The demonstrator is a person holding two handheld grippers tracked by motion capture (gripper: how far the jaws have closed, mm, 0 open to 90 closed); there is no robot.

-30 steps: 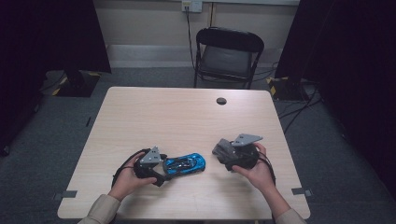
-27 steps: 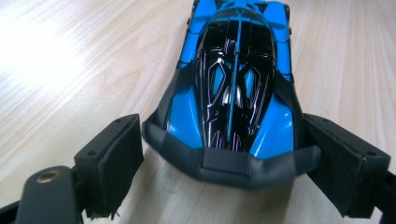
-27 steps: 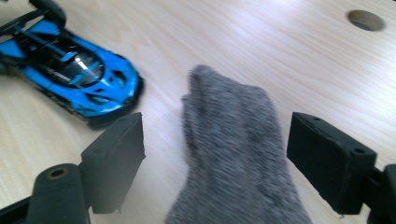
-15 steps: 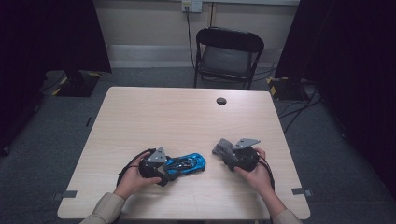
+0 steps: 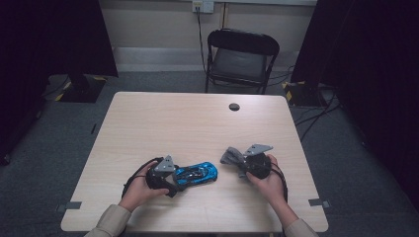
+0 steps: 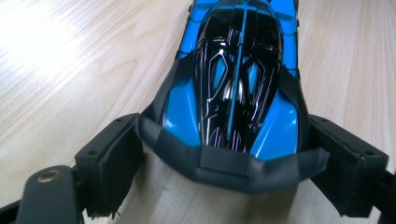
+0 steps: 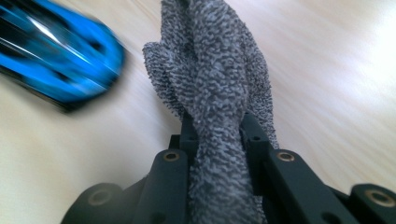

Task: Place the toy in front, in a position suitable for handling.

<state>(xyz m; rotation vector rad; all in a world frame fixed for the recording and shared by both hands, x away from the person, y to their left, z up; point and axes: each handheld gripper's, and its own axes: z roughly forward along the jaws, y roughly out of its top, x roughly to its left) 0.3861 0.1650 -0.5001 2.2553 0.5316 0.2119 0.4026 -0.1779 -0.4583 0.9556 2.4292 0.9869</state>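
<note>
A blue and black toy car lies on the pale wooden table near the front. My left gripper is shut on the car's tail. In the left gripper view the two pads press on either side of the rear bumper of the car. To the right, my right gripper is shut on a grey terry cloth. Its jaws have just been closing, with the cloth bunched between them and sticking out ahead of the gripper. The car's nose shows blurred to the cloth's left.
A small black round cap sits at the table's far side. A black folding chair stands behind the table. Dark curtains hang on both sides, and cables lie on the floor at the right.
The right gripper has sunk slightly toward the table and closed on the grey cloth. The left gripper and the car have stayed put.
</note>
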